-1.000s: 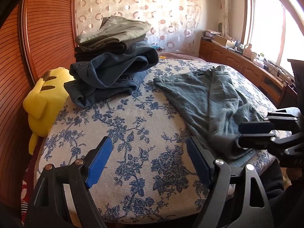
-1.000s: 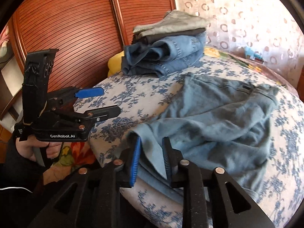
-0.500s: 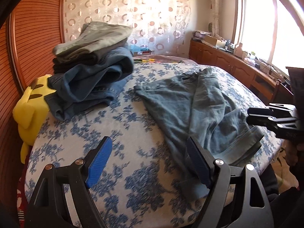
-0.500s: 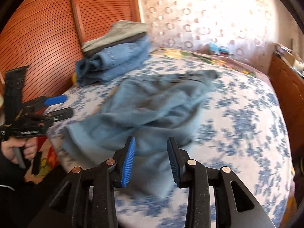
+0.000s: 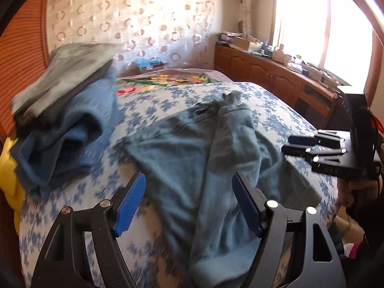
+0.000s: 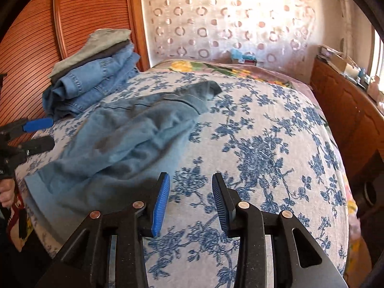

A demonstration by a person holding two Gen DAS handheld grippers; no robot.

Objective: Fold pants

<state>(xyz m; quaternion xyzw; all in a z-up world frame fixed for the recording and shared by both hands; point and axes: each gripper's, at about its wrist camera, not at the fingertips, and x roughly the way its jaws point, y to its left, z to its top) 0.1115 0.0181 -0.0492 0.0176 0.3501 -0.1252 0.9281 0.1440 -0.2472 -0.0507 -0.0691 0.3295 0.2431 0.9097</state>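
Stack of folded clothes (image 5: 64, 110) is motion-blurred; the left edge crops it.

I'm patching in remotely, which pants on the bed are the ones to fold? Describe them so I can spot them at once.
Start at the bed with the blue-flowered cover. By the wooden wall sits a stack of folded clothes, jeans under a grey pair. The pants to fold lie beside it, nearer the front edge: dusty blue-grey, spread loose and rumpled in a single layer, the only garment not folded or stacked.
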